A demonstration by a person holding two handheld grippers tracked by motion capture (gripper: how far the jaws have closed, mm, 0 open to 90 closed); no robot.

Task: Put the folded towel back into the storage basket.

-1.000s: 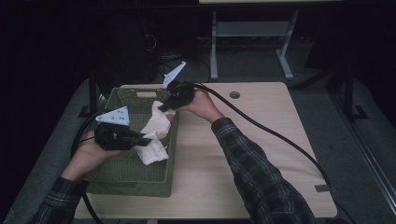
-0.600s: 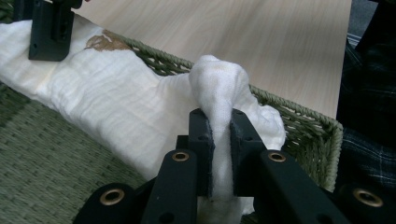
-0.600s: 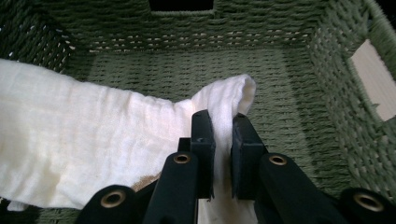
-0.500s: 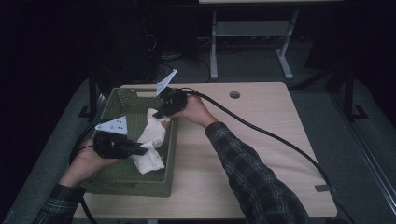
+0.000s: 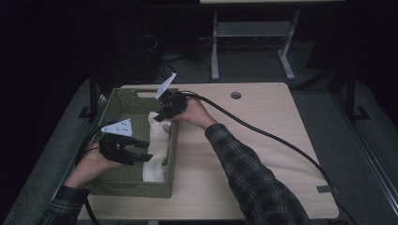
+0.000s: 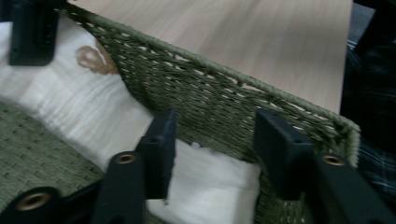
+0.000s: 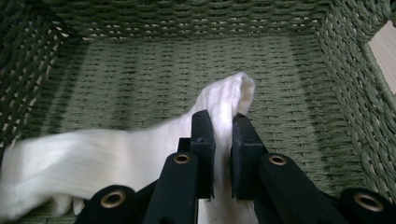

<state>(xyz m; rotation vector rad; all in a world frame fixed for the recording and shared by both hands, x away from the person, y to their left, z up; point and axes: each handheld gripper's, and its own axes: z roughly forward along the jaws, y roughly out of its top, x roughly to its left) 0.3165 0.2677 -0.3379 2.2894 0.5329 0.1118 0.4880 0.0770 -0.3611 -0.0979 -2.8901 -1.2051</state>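
White cloth (image 5: 157,140) lies along the right inner wall of the green woven basket (image 5: 126,180), which sits at the left edge of my table (image 5: 263,154). My left tongs (image 5: 141,151) have just been opening; they stand apart above the cloth's near end, pressing nothing. Farther in, my right tongs (image 5: 164,115) are clamped on the cloth's far end (image 7: 231,100). Bare tabletop spreads right of the basket. Beyond the table's far edge, dark floor and a grey metal stand (image 5: 248,33).
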